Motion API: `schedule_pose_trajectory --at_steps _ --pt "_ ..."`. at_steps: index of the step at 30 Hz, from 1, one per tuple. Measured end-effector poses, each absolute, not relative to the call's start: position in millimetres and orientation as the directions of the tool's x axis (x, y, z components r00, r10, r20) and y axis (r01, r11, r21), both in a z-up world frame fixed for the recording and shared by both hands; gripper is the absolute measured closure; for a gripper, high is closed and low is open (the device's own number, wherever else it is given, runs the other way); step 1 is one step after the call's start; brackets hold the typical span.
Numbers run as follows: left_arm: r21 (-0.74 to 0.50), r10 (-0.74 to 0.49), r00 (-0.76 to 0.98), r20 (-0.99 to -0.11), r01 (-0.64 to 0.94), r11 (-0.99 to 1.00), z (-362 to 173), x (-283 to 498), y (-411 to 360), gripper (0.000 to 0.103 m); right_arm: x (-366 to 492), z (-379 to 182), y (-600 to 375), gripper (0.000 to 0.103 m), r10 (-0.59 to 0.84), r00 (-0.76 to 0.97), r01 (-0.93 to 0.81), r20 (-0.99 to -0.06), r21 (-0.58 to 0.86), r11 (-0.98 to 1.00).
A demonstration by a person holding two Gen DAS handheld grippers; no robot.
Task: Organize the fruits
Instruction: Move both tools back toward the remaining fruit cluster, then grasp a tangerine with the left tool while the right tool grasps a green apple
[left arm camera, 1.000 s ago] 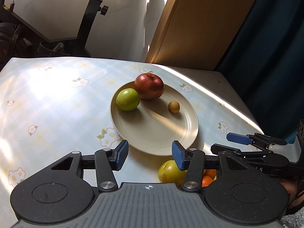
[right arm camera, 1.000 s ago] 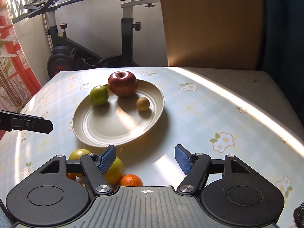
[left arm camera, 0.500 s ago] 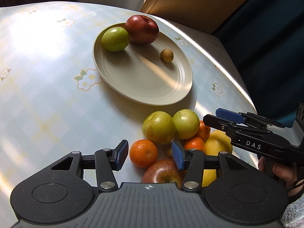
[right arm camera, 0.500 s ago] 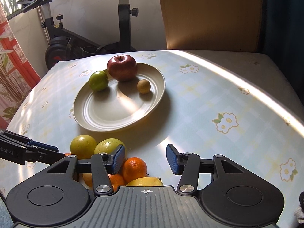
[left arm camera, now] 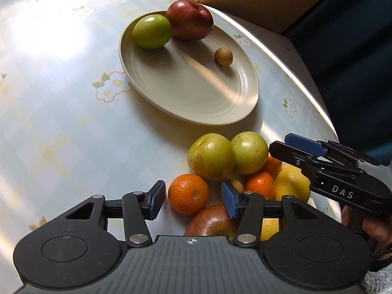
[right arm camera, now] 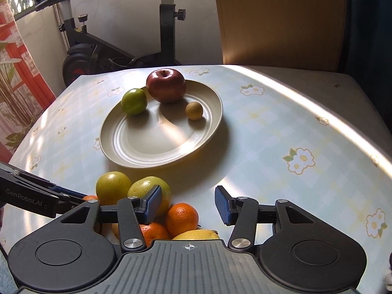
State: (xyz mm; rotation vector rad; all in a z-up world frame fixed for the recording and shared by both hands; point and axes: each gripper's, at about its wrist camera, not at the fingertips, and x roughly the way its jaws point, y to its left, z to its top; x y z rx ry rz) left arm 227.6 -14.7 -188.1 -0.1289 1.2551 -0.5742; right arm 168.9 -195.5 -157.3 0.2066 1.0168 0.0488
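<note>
My left gripper hung with its blue pads apart, holding nothing, low over the pile of loose fruit. An orange sat in the gap between the pads, though I could not tell whether either pad touched it. Just below it, at 6 o'clock from the orange, the top of a red apple showed against the gripper body.

At 1 o'clock from the orange lay two yellow-green apples side by side and touching, with a second orange and a lemon tucked behind them toward 3 o'clock.

My right gripper was likewise spread wide and empty. In the left wrist view it reached in from 3 o'clock, its tip near the right-hand green apple. In its own view its left pad stood in front of one yellow-green apple, and an orange and the lemon lay near the bottom of the gap.

The beige plate rested on the flowered tablecloth at 12 o'clock from the pile, apart from it. On its far rim sat a big red apple touching a green apple at its 9 o'clock side. A small brown round fruit lay alone at 4 o'clock from the big red apple.

Beyond the table stood an exercise bike and a wooden panel.
</note>
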Motion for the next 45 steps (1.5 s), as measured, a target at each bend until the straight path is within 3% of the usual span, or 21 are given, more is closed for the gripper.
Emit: schedule_pose_trajectory --at_steps 1,22,45 --pt "-0.387 -0.469 0.195 -0.862 0.346 0.855 -189 228 -15 0.065 170 -157 -195 0.057 0.134 0.527 0.045 -0.839 0.185 0.982" --pt "-0.361 -0.442 0.294 -0.847 0.293 0.886 -184 233 35 0.065 181 -158 -163 0.057 0.223 0.479 -0.162 -0.849 0.163 0.973" --pt "-0.369 -0.46 0.338 -0.821 0.3 0.88 -172 234 41 0.065 186 -159 -176 0.059 0.225 0.491 -0.118 -0.841 0.191 0.974"
